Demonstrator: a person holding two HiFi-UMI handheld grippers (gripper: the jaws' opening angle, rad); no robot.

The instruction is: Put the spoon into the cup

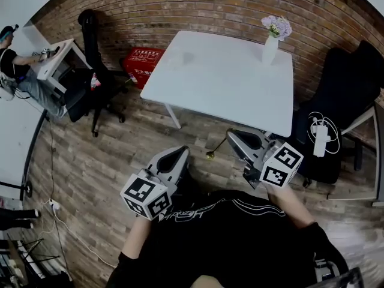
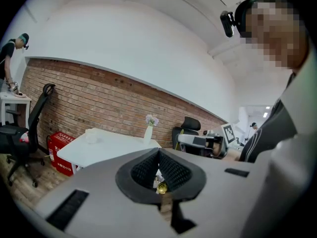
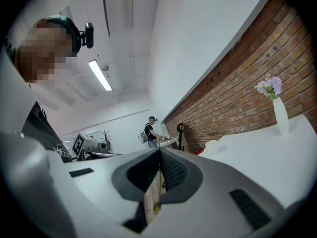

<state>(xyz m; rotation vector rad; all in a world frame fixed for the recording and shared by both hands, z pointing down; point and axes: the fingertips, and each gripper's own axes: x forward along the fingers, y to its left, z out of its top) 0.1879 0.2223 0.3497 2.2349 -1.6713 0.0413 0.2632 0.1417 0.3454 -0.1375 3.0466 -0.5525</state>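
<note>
I stand back from the white table (image 1: 222, 89), with both grippers held over the wooden floor. My right gripper (image 1: 231, 138) is shut on a slim gold spoon (image 1: 217, 147), whose bowl hangs down to the left. In the right gripper view the spoon (image 3: 157, 192) runs as a thin edge between the closed jaws of the right gripper (image 3: 159, 151). My left gripper (image 1: 180, 153) is lower left, its jaws together with nothing seen between them, as the left gripper view also shows for the left gripper (image 2: 158, 152). A pale cup (image 2: 91, 135) stands on the far left of the table; the cup (image 1: 189, 57) looks faint from above.
A white vase of flowers (image 1: 271, 44) stands at the table's far right corner. Black office chairs (image 1: 96, 71) (image 1: 342, 101) flank the table, and a red crate (image 1: 143, 65) sits by its left side. A person (image 1: 18, 71) works at a desk far left.
</note>
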